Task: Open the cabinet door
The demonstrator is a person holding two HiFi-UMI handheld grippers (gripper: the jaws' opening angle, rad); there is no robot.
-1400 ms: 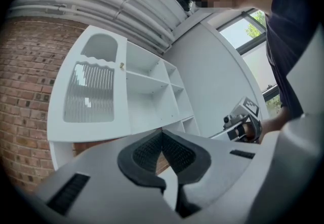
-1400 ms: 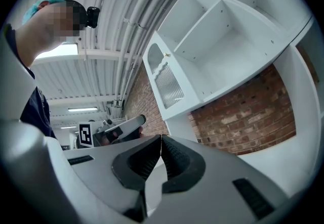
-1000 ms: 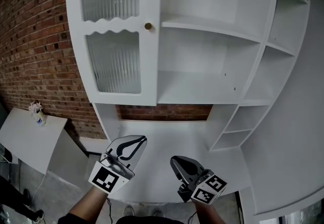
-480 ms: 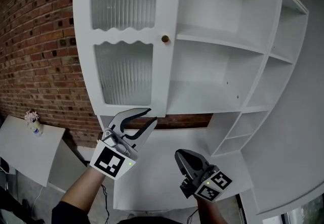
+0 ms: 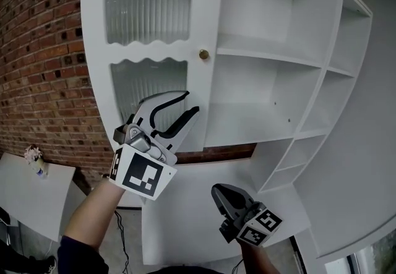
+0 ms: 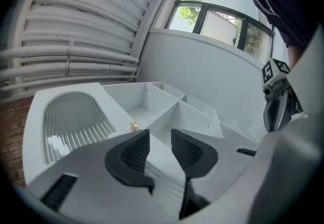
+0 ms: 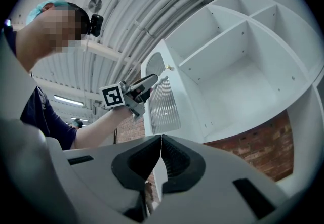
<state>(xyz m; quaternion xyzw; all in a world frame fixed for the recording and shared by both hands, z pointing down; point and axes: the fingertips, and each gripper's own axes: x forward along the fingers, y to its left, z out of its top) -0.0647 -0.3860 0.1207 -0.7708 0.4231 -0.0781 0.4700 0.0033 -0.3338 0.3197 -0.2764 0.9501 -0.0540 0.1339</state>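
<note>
Head view: one tall white wooden cabinet point(image 5: 272, 25) stands against a red brick wall point(image 5: 43, 50). Its single white door point(image 5: 207, 13) covers the left bay and carries two ribbed glass panes, one above the other, and one small round brass knob point(image 5: 203, 54) on its right stile. The door sits flush with the frame. The other bays are open shelves. Two grippers show. The left gripper point(image 5: 190, 102) is raised in front of the lower pane, below the knob and clear of it, with its two dark jaws spread and opening. The right gripper point(image 5: 216, 190) hangs lower, over the white desk top point(image 5: 185, 174), with its jaws together.

Left gripper view: the left gripper point(image 6: 160, 136) has two ribbed black pads with a gap between them and nothing in it. The brass knob point(image 6: 133, 126) lies just beyond the left pad. The right gripper point(image 6: 276, 104) shows at the right edge.

Right gripper view: the right gripper point(image 7: 161, 141) has its two pads meeting along one seam, holding nothing. Beyond them are the door point(image 7: 162, 104), its knob point(image 7: 170, 67) and the left gripper point(image 7: 147, 82).
</note>
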